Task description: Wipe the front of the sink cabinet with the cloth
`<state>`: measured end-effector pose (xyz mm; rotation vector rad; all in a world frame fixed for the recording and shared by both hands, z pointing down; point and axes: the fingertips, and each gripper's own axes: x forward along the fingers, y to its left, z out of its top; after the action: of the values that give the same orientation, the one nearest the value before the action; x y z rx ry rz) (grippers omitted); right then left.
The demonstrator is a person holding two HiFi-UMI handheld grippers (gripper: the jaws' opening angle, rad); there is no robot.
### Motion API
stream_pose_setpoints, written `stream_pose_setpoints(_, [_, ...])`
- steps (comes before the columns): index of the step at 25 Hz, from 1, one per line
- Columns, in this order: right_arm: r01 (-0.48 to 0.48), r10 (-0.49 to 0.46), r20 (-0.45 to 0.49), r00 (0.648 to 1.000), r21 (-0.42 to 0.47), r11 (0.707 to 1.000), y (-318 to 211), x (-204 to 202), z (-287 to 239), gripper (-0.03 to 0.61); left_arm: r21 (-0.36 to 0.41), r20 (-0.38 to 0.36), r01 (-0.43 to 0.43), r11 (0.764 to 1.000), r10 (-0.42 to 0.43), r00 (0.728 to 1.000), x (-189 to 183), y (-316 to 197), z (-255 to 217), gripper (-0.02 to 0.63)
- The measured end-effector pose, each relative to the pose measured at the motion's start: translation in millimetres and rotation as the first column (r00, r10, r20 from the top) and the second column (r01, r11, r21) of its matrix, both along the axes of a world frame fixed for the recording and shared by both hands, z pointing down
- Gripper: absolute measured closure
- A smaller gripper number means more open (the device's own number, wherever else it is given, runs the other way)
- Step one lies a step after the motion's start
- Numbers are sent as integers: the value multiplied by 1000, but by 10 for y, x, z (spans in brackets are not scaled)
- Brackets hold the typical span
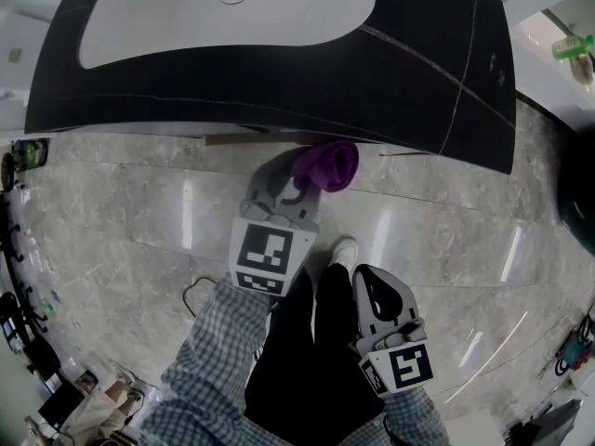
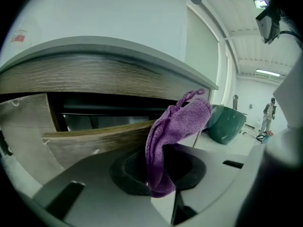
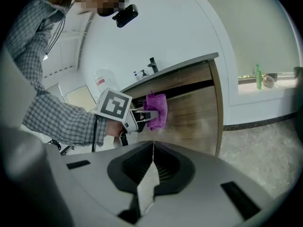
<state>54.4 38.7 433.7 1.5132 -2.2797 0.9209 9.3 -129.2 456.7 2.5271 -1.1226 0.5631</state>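
Note:
A purple cloth (image 1: 331,165) is bunched in my left gripper (image 1: 302,184), which is shut on it just below the dark countertop's front edge. In the left gripper view the cloth (image 2: 182,122) rises from the shut jaws of the left gripper (image 2: 158,174), right in front of the wood-grain cabinet front (image 2: 94,74), where a panel stands slightly ajar. The right gripper view shows the cloth (image 3: 156,110) against the wooden cabinet front (image 3: 194,112); touching or not, I cannot tell. My right gripper (image 1: 372,284) hangs back near my leg, shut and empty (image 3: 152,148).
The black countertop (image 1: 437,72) with its white basin (image 1: 186,17) overhangs the cabinet. A dark green bin (image 2: 227,122) stands on the floor to the right. A faucet (image 3: 152,64) and a green bottle (image 3: 258,75) show further off. My shoe (image 1: 342,251) is on the marble floor.

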Motion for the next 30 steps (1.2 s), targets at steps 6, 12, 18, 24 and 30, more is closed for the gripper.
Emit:
stream_pose_setpoints(6, [31,-31,-4,999,13,999,-141,-192,20,560,-32,14,80,996,-80,997,-445,-43,137,545])
stream_pose_setpoints(12, [58,-58,-32,998,4,998,-221,-316,181,560,-47,49,153,987,-151,987,-952,-94,285,545])
stream_pose_setpoints(18, [80,-82,-48,995,-32,996,-313,-408,458,560,-51,76,203,978,-198,977,-1310,-116,405,545])
stream_pose_setpoints(24, [117,-118,-102,988,-15,993,-474,-485,697,560,-75,90,278,958,-271,958,-1701,-90,551,545])
stream_pose_setpoints(30, [124,-125,-108,986,-18,992,-572,-526,836,560,-117,142,334,935,-317,938,-2060,94,760,545])
